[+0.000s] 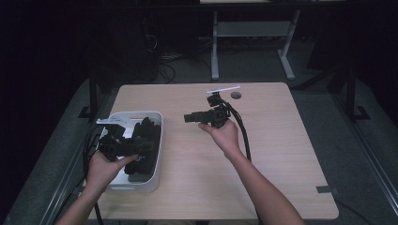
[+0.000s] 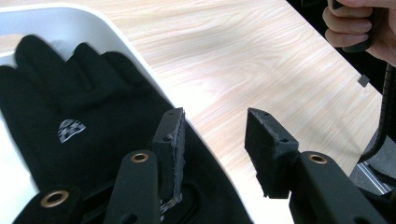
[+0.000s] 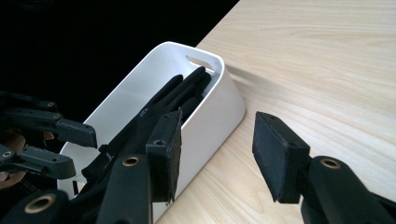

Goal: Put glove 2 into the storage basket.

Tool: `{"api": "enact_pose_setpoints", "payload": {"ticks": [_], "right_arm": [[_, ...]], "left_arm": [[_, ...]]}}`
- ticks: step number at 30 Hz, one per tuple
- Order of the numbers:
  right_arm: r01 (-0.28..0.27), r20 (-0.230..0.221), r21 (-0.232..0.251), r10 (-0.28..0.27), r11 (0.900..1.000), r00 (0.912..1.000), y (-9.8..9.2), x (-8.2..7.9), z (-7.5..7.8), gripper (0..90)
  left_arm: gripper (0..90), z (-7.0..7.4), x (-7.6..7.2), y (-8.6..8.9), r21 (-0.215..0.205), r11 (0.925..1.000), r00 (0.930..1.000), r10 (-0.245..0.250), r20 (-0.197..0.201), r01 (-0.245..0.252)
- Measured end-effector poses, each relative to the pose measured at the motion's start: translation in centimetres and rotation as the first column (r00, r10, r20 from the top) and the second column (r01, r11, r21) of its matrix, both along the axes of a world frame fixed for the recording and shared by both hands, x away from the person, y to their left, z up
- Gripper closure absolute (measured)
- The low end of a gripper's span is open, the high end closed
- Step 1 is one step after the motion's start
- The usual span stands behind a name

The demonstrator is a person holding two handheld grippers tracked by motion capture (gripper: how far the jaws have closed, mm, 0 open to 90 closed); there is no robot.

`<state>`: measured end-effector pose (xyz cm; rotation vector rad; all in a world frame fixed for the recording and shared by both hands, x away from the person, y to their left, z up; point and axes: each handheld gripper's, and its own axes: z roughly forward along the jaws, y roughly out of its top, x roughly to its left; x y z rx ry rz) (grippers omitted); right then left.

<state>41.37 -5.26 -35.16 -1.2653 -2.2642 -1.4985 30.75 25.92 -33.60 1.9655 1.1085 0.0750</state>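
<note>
Pale wood table [image 1: 277, 154], white bin [image 1: 157, 154] (left edge), dark room beyond

A light wooden table [image 1: 277, 154] is seen on a grey floor [image 1: 328, 112]. Behind it, a white-legged table frame [image 1: 253, 42] is placed. The room around is kept very dark, and cables [image 1: 164, 70] are left on the floor.

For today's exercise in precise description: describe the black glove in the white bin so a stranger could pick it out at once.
Start at the light wooden table and find the white bin at its left edge, beside the left gripper. The black glove lies inside, its fingers spread towards the bin's far end. A small pale checkered logo on its back marks it out among the other dark fabric there.
</note>
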Motion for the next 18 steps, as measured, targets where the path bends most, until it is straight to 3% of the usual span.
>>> {"api": "enact_pose_setpoints", "payload": {"ticks": [18], "right_arm": [[0.068,0.000,0.015,-0.068,0.998,0.9977,-5.2,-0.9,0.0,47.9]], "left_arm": [[54.8,-0.1,0.8,-5.4,-0.007,0.9963,0.9962,-0.086,0.009,0.086]]}}
